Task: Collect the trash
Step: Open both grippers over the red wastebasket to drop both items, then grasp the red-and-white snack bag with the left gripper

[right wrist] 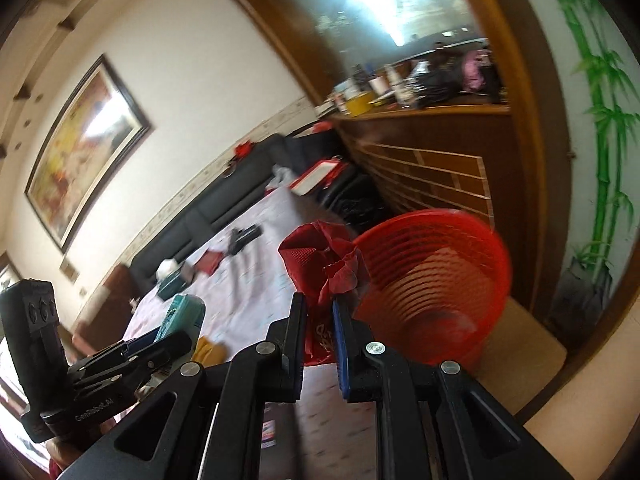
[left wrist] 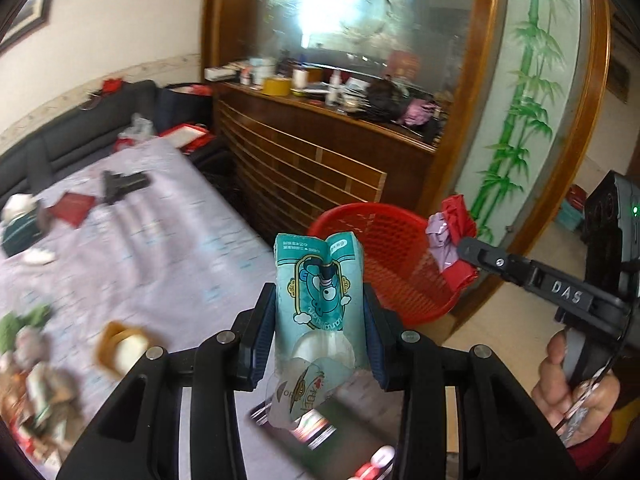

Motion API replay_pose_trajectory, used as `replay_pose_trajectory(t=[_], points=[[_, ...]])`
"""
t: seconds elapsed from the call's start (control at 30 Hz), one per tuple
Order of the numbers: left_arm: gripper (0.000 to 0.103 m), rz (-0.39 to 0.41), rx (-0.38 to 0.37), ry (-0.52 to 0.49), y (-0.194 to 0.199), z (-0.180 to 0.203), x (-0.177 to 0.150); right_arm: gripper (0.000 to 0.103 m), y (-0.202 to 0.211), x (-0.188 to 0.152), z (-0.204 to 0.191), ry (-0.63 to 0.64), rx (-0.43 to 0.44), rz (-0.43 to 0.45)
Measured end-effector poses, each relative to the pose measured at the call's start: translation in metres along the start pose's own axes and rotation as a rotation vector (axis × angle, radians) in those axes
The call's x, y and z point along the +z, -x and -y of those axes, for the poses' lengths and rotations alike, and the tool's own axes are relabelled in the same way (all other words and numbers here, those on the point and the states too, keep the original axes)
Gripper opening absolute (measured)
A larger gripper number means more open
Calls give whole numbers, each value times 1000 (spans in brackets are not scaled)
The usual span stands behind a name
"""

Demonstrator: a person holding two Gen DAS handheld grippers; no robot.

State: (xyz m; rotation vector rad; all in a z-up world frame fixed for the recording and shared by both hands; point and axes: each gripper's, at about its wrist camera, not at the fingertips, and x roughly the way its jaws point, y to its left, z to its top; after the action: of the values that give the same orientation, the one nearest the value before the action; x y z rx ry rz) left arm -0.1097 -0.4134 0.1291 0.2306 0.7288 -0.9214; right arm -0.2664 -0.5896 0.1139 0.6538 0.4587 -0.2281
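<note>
**Trash held in both tools, basket just ahead**

Trash rides in each tool: the left tool clamps a teal carton upright, its long axis along the fingers; the right tool is clenched on a red wrapper. A red basket lies ahead and right of the left tool, just beyond the counter edge. The right tool looks nearer; the basket's mouth is open and unobstructed.
</note>
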Motion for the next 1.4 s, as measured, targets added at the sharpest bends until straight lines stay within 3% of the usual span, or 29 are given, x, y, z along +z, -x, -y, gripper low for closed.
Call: replay_pose_trajectory(t=[0.3, 0.37, 0.57, 0.7, 0.83, 0.9, 1.13, 1.4], points=[[42, -70, -66, -10, -81, 36, 33, 14, -23, 31, 56, -73, -71, -4], [50, -70, -74, -2, -90, 39, 35, 17, -30, 33, 65, -82, -81, -17], [60, -89, -82, 15, -97, 39, 35, 33, -44, 36, 80, -92, -114, -35], [62, -72, -75, 24, -83, 33, 30, 33, -31, 34, 75, -83, -117, -3], [67, -53, -50, 47, -59, 22, 19, 50, -12, 25, 59, -53, -122, 23], [68, -38, -44, 61, -41, 13, 10, 53, -6, 20, 49, -43, -113, 22], [71, 9, 45, 68, 21, -19, -34, 53, -1, -15, -16, 63, -35, -29], [72, 17, 137, 137, 77, -77, -91, 57, -38, -66, -100, 204, 65, -159]])
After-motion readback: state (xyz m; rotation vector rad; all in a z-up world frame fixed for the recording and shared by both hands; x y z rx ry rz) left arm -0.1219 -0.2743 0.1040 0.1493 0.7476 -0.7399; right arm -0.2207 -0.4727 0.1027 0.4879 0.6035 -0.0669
